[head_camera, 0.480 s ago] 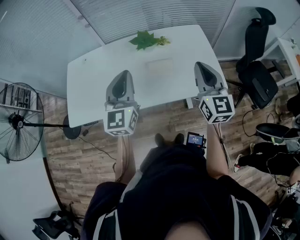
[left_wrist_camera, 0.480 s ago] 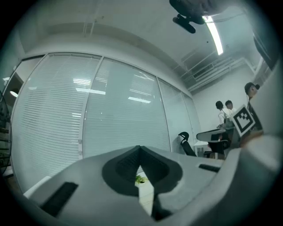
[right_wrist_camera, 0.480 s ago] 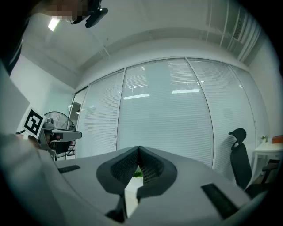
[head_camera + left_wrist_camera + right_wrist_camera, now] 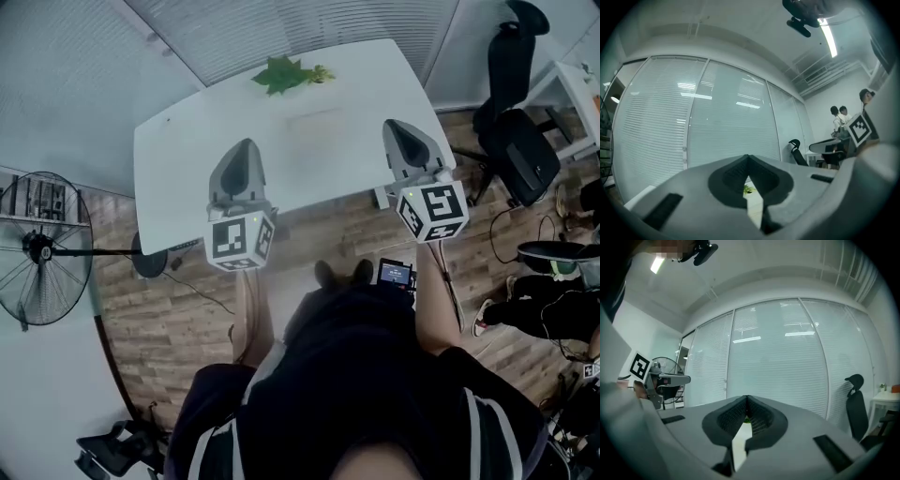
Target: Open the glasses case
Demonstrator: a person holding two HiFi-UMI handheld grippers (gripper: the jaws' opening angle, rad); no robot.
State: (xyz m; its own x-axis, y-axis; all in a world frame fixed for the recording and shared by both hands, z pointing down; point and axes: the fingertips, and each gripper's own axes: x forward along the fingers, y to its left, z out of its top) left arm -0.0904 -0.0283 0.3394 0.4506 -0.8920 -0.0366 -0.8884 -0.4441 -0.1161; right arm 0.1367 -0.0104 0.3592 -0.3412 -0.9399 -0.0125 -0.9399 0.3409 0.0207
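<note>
A pale, flat glasses case [image 4: 314, 126] lies shut on the white table [image 4: 187, 159], faint against the top, in front of a sprig of green leaves [image 4: 284, 74]. My left gripper [image 4: 246, 146] is held level over the table's near edge, left of the case and short of it. My right gripper [image 4: 397, 127] is level over the table's right end, right of the case. Both are shut with nothing between their jaws. In the left gripper view the tips [image 4: 748, 157] meet, as they do in the right gripper view [image 4: 746, 398]. Neither touches the case.
A standing fan [image 4: 37, 248] is on the wooden floor at the left. A black office chair [image 4: 511, 112] and a white desk [image 4: 572, 94] stand at the right. People [image 4: 841, 119] are at the room's far side. Window blinds [image 4: 281, 28] run behind the table.
Both grippers stay shut and hold almost the same place. The head view has shifted a little, so the table and leaves sit slightly higher in the picture.
</note>
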